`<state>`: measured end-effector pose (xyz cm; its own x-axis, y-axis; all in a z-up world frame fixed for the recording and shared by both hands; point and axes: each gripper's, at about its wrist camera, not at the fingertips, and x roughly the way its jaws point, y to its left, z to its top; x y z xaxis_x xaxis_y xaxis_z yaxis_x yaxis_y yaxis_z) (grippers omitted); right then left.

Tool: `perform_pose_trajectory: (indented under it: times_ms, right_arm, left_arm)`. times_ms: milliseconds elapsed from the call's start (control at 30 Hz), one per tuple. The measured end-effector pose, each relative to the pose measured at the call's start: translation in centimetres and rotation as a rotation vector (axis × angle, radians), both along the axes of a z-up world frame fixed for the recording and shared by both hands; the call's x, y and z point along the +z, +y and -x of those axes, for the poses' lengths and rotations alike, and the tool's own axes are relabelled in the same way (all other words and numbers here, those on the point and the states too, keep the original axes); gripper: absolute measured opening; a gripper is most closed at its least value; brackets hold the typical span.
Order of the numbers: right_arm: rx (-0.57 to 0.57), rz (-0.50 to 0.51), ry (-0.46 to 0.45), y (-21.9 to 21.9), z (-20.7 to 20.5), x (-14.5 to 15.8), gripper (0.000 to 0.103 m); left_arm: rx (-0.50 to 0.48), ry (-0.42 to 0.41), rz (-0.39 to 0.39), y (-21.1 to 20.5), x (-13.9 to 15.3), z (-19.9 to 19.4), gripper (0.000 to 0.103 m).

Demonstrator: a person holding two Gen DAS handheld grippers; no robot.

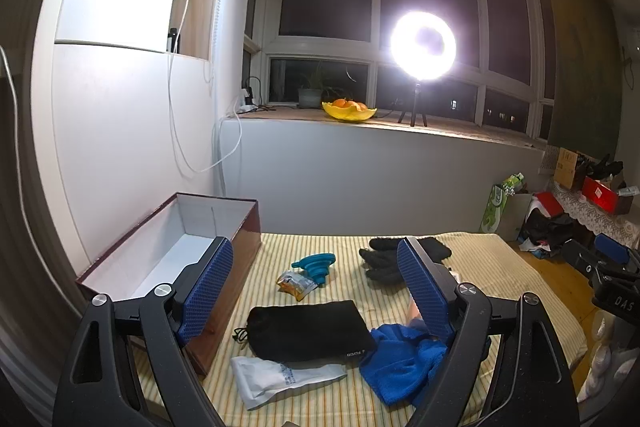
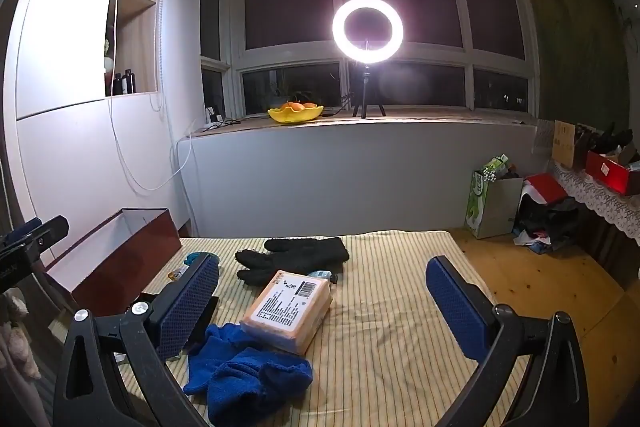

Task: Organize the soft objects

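A: What is laid out for sorting, and where?

B: Soft things are scattered over the striped cloth (image 2: pixel 392 307) covering the counter. A blue towel (image 2: pixel 248 375) is bunched at the near edge, and a black pouch (image 1: pixel 308 331) is seen flat just to its left in the left wrist view. A pair of black gloves (image 2: pixel 296 259) is spread farther back. A wrapped tan packet (image 2: pixel 292 307) lies between gloves and towel, touching the towel's edge.

A: And the other items?

B: A blue folding funnel (image 1: pixel 314 267) and a small snack packet (image 1: pixel 294 283) are seen near the middle, and a white plastic bag (image 1: pixel 276 379) lies at the near edge. An open brown box (image 1: pixel 180 247) is set along the left side, its white inside showing nothing.

A: How are the grippers held?

B: The left gripper (image 1: pixel 316 287) is held over the pouch with its jaws wide apart and nothing between them. The right gripper (image 2: pixel 322 301) is held likewise, wide apart, framing the tan packet without touching it.

A: Which step is judged to be in hand?

B: The very start, it would seem: nothing is gripped and nothing is seen in the box. A first pick is being chosen.

A: What would the next move call for?

B: Probably one gripper lowered onto the towel or pouch, the cloth pinched where it is bunched, then carried left into the box. Loose folds may be dragged or dropped if only an edge is caught.
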<state>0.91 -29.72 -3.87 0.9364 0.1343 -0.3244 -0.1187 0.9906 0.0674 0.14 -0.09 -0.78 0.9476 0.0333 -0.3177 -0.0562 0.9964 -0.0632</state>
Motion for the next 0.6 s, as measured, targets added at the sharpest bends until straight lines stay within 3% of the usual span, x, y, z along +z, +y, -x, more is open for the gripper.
perform_pose_trajectory:
  times_ms: [600]
  right_arm:
    - [0.010, -0.005, 0.007, 0.37, 0.04, 0.21, 0.102]
  left_arm:
    - [0.003, -0.001, 0.004, -0.07, 0.03, -0.12, 0.085]
